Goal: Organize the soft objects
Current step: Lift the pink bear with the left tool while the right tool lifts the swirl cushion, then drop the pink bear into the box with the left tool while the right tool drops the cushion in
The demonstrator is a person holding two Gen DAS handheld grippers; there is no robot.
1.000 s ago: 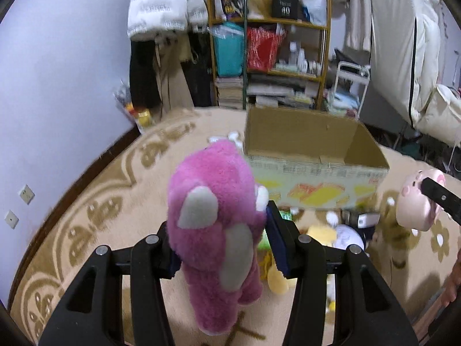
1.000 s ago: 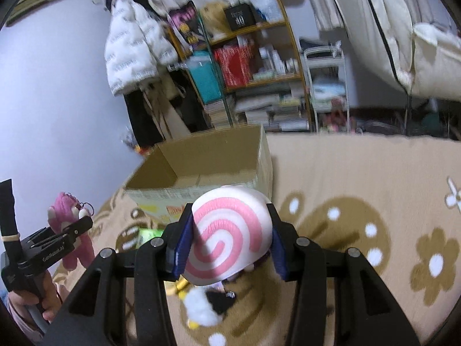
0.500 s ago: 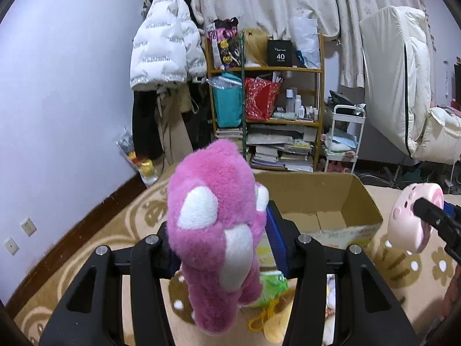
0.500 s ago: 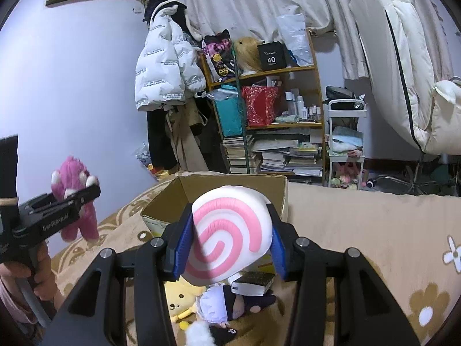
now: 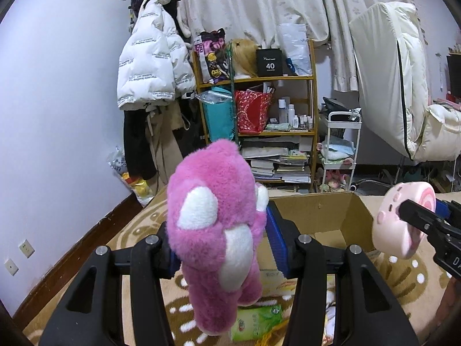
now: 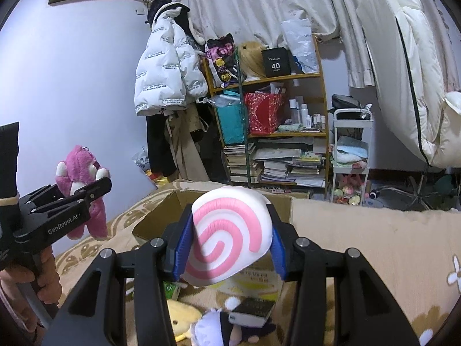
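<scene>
My left gripper (image 5: 220, 245) is shut on a pink plush bear (image 5: 216, 225) and holds it up in the air, in front of an open cardboard box (image 5: 319, 216). My right gripper (image 6: 229, 242) is shut on a white plush with a pink swirl (image 6: 230, 236), held above the near edge of the same box (image 6: 161, 216). The right wrist view shows the bear (image 6: 77, 173) and left gripper at far left. The left wrist view shows the swirl plush (image 5: 397, 222) at far right.
More plush toys (image 6: 184, 320) and a green packet (image 5: 256, 320) lie on the patterned carpet (image 6: 374, 245) below the grippers. A cluttered wooden shelf (image 5: 259, 115), a hung white jacket (image 5: 152, 66) and a white trolley (image 5: 340, 150) stand behind the box.
Both grippers have risen with their plush toys and tilted up toward the room. The box now sits lower in both views, and the bear is higher.
</scene>
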